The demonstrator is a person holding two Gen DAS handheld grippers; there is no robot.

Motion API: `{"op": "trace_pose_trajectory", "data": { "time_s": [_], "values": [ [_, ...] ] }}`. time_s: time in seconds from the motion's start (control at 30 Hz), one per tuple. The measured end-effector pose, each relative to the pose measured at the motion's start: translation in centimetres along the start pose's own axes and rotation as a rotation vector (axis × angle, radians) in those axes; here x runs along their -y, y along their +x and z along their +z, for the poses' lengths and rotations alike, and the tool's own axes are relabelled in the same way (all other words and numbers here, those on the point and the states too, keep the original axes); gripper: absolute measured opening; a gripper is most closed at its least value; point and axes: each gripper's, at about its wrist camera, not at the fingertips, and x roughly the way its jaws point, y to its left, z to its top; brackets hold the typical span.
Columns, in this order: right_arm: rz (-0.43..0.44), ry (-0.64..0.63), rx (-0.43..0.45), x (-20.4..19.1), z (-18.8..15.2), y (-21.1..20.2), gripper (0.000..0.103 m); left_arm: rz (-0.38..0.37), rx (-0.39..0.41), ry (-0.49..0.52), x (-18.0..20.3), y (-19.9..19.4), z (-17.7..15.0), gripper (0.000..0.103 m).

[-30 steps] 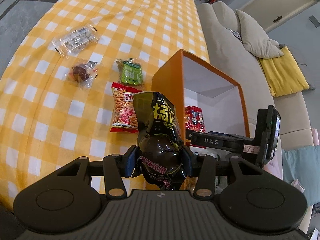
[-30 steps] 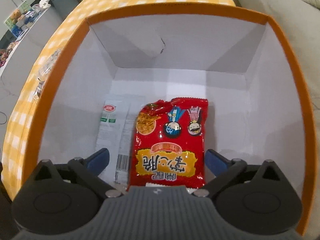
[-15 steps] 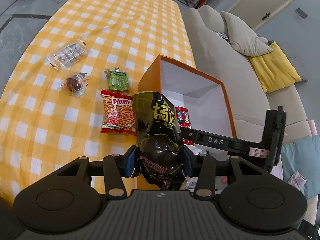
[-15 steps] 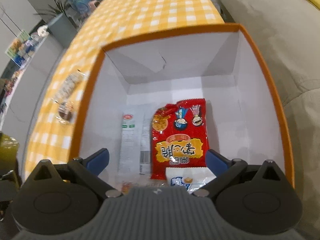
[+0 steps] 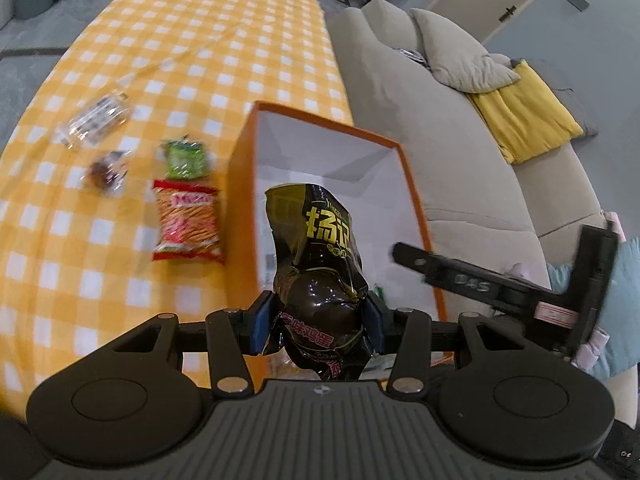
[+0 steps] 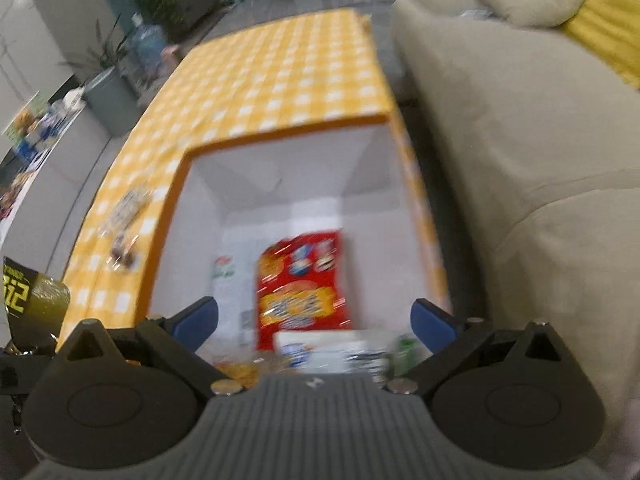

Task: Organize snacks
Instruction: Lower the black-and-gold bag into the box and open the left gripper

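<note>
Moved: right gripper [image 6: 314,316] lifted from box [image 5: 416,216].
Left gripper [image 5: 316,318]: clenched on dark packet [image 5: 316,248], over box for dropping.
Right: spread, empty.

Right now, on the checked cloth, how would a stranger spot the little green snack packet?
Find the orange cardboard box on the yellow checked tablecloth. Just left of it lies the small green snack packet, beyond the orange-red stick-snack bag; it's the only green one.
</note>
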Motion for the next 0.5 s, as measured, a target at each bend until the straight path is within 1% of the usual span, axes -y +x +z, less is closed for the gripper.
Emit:
{"op": "trace_pose_trajectory", "data": {
  "time_s": [0.07,0.17,0.23,0.37,0.43,0.5],
  "values": [
    [-0.020,0.026,0.045,1.5,0.2,-1.4,0.100,0.010,0.001,0.011,1.0,1.0,0.3,0.053],
    [0.024,0.104,0.097,4.2,0.4,-2.8,0.100,0.007,-0.018,0.006,2.1,2.9,0.6,0.053],
    [0.026,0.154,0.115,6.0,0.4,-3.2,0.100,-0.001,-0.025,0.013,2.7,3.9,0.6,0.053],
    [0.015,0.205,0.118,8.6,0.1,-3.1,0.100,0.004,-0.001,0.070,4.6,5.9,0.7,0.053],
    [0.014,0.245,0.113,10.1,-0.1,-2.9,0.100,-0.009,-0.010,0.088,5.5,7.2,0.9,0.053],
    [0.009,0.281,0.113,11.4,-0.3,-2.6,0.100,-0.010,-0.025,0.082,6.2,8.7,1.1,0.053]
  ]
}}
